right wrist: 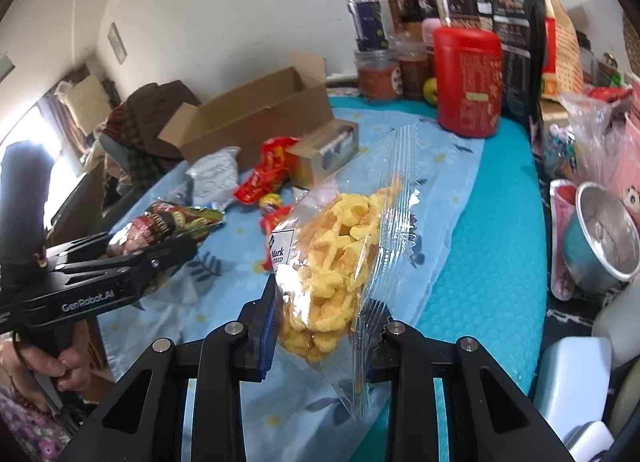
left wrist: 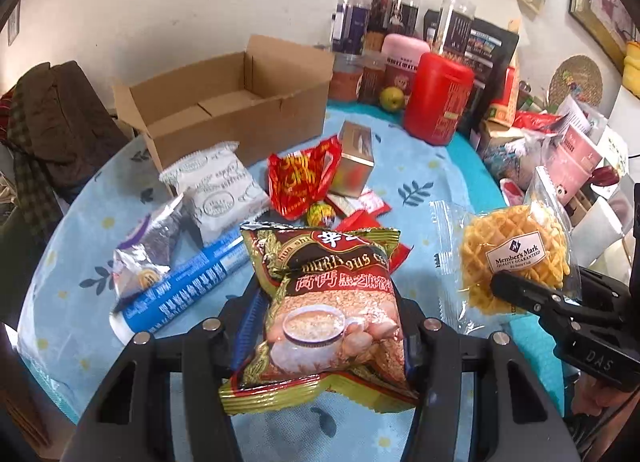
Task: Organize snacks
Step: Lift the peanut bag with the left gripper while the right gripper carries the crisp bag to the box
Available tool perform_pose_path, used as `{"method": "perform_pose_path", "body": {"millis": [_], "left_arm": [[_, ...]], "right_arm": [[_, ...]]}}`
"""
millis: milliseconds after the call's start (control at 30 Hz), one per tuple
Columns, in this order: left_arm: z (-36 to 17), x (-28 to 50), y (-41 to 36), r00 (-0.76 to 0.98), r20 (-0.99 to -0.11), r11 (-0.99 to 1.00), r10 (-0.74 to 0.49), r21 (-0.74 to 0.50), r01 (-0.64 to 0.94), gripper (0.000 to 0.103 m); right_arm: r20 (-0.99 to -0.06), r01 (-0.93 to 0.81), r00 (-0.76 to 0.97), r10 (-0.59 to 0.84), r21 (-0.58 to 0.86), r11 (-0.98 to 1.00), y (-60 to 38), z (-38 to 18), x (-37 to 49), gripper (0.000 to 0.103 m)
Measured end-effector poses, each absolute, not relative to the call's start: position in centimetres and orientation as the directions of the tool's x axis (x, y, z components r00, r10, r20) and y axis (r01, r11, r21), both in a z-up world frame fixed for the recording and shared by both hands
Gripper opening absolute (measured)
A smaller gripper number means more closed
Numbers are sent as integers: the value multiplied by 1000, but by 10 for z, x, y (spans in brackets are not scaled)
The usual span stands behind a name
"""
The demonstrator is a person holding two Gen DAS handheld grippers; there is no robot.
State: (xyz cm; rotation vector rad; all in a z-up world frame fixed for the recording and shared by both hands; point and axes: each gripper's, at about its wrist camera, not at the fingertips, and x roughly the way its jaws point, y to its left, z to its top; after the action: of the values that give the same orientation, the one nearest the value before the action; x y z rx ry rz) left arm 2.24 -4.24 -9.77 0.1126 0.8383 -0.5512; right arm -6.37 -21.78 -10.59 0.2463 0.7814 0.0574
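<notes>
My left gripper (left wrist: 328,302) is shut on a brown and gold cereal packet (left wrist: 332,302) and holds it above the blue tablecloth. The right wrist view shows that packet (right wrist: 168,222) in the left gripper (right wrist: 176,250) at the left. My right gripper (right wrist: 322,314) is shut on a clear packet of yellow waffle crisps (right wrist: 340,246), also lifted off the table. From the left wrist view the same crisp packet (left wrist: 516,258) hangs in the right gripper (left wrist: 504,286) at the right. An open cardboard box (left wrist: 224,110) stands at the table's far left and looks empty.
On the cloth (left wrist: 420,166) lie a white biscuit packet (left wrist: 220,186), a blue tube (left wrist: 188,290), a silver wrapper (left wrist: 148,250), a red packet (left wrist: 300,178) and a gold tin (left wrist: 356,158). A red canister (left wrist: 440,98) and jars stand behind. A metal bowl (right wrist: 604,234) sits at the right.
</notes>
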Motion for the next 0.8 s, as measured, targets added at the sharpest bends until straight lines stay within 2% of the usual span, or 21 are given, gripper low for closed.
{"method": "perform_pose_path", "body": {"millis": [433,800], "left_arm": [[-40,52,-29,647,-620,869,-443,-120,480,54],[1,105,-22,725,-534,881,-435,-85,466,54]], "right_arm": [[-586,-120,781,216,199,973,-194,-41,-26,32],[-535,-215,804,260,146,966,-178,2,32,32]]}}
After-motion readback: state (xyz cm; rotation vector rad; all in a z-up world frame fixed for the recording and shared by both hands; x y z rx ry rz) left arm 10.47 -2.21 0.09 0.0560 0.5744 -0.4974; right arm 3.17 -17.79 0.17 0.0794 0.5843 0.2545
